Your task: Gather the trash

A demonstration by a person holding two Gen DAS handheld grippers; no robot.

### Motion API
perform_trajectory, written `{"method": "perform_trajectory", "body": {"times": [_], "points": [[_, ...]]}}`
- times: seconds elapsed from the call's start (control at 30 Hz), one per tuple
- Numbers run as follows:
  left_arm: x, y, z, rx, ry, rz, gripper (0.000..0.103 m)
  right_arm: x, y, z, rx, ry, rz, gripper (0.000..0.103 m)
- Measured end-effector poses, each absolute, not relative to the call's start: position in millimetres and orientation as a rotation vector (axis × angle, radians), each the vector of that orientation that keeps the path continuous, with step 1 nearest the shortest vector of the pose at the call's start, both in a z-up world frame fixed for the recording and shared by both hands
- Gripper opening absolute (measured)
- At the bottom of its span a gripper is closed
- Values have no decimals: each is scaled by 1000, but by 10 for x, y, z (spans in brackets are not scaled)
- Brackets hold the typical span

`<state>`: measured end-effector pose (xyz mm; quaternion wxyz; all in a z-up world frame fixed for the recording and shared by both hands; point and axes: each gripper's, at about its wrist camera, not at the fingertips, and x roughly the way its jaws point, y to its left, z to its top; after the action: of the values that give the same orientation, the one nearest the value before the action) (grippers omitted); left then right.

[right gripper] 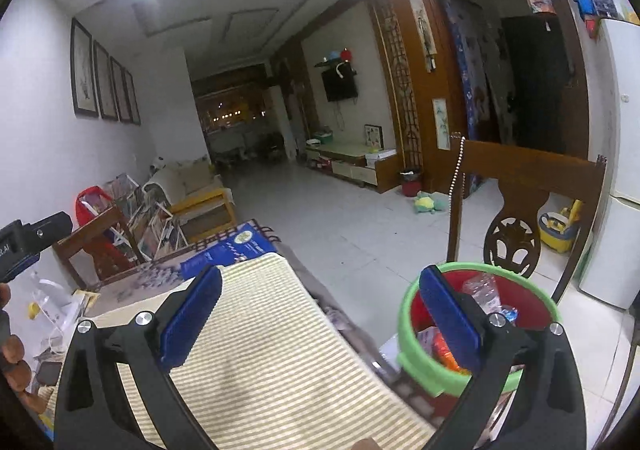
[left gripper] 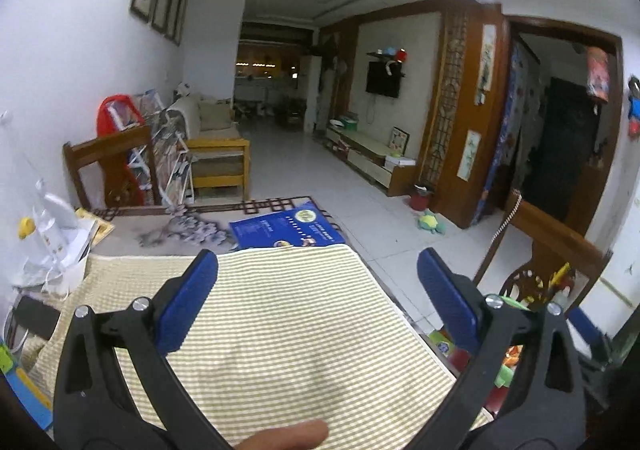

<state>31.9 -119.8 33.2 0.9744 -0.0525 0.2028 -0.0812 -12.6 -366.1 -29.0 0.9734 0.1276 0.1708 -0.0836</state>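
Left tongs (left gripper: 318,286) and right tongs (right gripper: 320,304) both gape wide, empty, above striped mat (left gripper: 280,322); red bin (right gripper: 480,330) holding wrappers sits just right of right tongs, nearer that hand

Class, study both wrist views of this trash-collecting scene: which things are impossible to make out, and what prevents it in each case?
1. Contents of the trash bin: right wrist view; the right gripper finger covers part, and the wrappers are too blurred to identify.
2. Trash bin, left wrist view: mostly hidden behind the left gripper.
3. Print on the blue booklet: too small to read.
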Motion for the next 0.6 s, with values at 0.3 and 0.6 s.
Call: {"method": "perform_trajectory", "body": {"times": [0.3, 0.6], "points": [[231, -871, 367, -90, 402, -177, 98, -206, -3244, -254, 259, 343, -167, 96], [225, -674, 353, -100, 417, -181, 98, -256, -2996, -228, 238, 337, -171, 96]]}}
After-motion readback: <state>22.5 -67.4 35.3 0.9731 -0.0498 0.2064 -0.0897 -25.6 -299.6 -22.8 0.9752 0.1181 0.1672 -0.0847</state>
